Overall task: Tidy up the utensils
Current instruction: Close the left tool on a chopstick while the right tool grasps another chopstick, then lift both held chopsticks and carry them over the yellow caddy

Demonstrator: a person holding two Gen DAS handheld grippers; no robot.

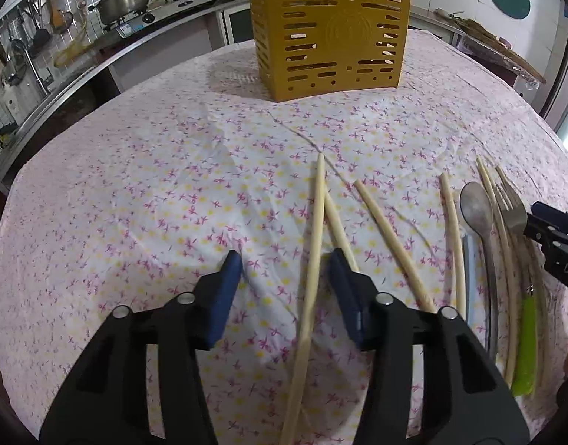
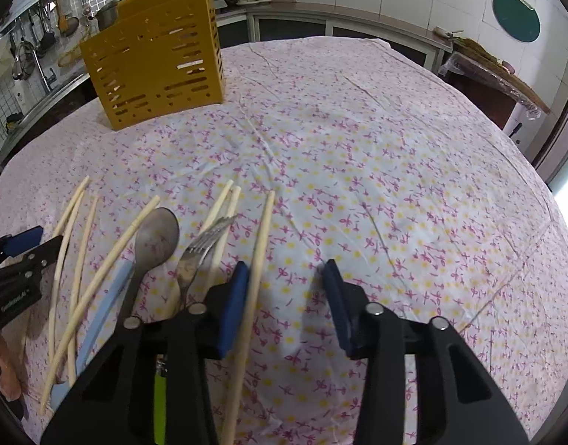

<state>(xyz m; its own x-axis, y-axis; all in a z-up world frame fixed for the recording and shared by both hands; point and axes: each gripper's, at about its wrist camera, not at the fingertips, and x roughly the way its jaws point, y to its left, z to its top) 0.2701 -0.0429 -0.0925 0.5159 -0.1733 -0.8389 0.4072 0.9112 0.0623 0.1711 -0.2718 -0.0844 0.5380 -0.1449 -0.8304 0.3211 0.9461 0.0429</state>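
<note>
**Both tongs spread wide over a scatter of chopsticks and cutlery**

The left gripper point(image 1: 284, 259) hangs low over the table with its blue pads well apart, holding nothing. The right gripper point(image 2: 286, 270) stands likewise, its pads spread and empty.

They work above a table point(image 2: 395, 170) covered by a white cloth printed with pink flowers and yellow dots, creased in several lines. Around it is a kitchen: a steel counter with a pot point(image 1: 124, 0) on a stove at the left, a tap and hanging tools on the tiled wall, and a round green board point(image 2: 516, 15) on the wall at the right.

A yellow slotted utensil holder point(image 1: 330, 33) stands upright at the far side of the table, well apart from both tongs; pale sticks show through its slots.

In the left wrist view one chopstick point(image 1: 310, 267) lies between the spread pads, nearer the right pad, its long axis running almost straight away from the camera, far tip toward the holder. A second chopstick point(image 1: 391, 244) lies just right of that pad, slanting away to the left. Further right lie a metal spoon point(image 1: 478, 215), bowl away from the camera, and a fork point(image 1: 510, 207), tines pointing the same way, with more chopsticks alongside them.

In the right wrist view another chopstick point(image 2: 258, 259) lies just beside the left pad, on its inner side, pointing away and slightly right. The spoon, the fork and the other chopsticks lie left of the tongs, fanned outward. A pale blue handle point(image 2: 106, 307) lies beside the spoon.
</note>
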